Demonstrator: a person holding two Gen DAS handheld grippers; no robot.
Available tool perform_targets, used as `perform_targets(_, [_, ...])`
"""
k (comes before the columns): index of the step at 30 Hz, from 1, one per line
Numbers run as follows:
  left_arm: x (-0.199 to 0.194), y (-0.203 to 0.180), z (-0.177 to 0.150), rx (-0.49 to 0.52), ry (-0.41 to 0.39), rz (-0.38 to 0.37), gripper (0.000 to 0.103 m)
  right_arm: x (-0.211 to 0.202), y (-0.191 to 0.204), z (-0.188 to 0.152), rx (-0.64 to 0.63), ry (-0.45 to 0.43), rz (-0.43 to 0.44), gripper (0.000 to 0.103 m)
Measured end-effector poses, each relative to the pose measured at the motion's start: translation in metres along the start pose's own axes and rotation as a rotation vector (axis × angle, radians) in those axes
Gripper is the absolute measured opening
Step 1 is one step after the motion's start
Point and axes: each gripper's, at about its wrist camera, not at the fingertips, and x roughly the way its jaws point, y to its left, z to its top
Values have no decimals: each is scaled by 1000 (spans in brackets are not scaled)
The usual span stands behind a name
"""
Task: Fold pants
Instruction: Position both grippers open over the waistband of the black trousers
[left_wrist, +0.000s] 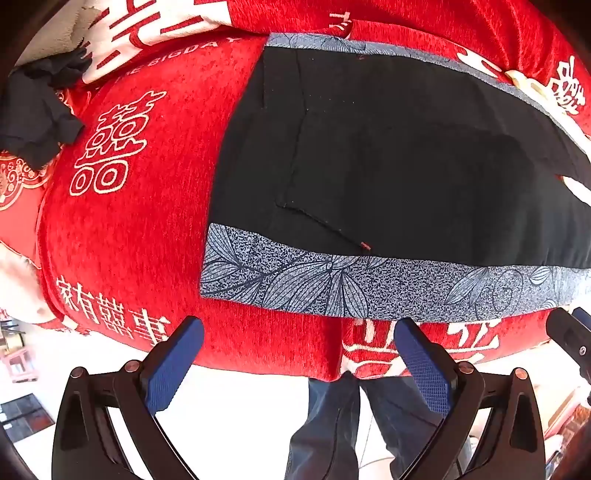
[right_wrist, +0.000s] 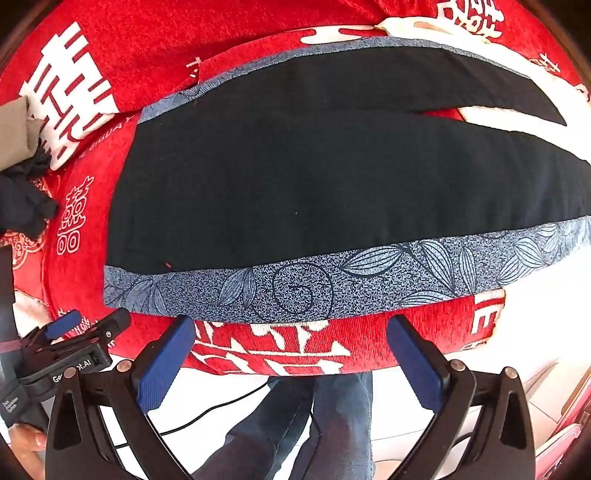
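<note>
Black pants (left_wrist: 406, 155) with a blue-grey leaf-print side stripe (left_wrist: 332, 284) lie flat on a red cloth-covered surface (left_wrist: 147, 229). In the right wrist view the pants (right_wrist: 314, 177) spread wide, two legs splitting at the right, the stripe (right_wrist: 332, 284) along the near edge. My left gripper (left_wrist: 299, 332) is open and empty, just short of the stripe near the waist end. My right gripper (right_wrist: 291, 328) is open and empty, just short of the stripe's middle. The left gripper also shows in the right wrist view (right_wrist: 85, 325).
A dark crumpled garment (left_wrist: 33, 110) lies at the far left on the red cloth, also in the right wrist view (right_wrist: 22, 199). The person's jeans-clad legs (left_wrist: 332, 424) stand below the surface's near edge. A cable (right_wrist: 221, 410) runs on the white floor.
</note>
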Motion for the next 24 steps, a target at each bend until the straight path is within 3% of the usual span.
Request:
perform_targets(8, [1,-1,-2,-5,10,-7,103,-3,12,2,-9,6,-30,103])
perform_targets(13, [2,-3,-3,7,10,1,103,1,4,1,-6,5,14,103])
perform_targets(24, [5,0,-2,-9,12,9,103,1,4,1,-17,-20,22,103])
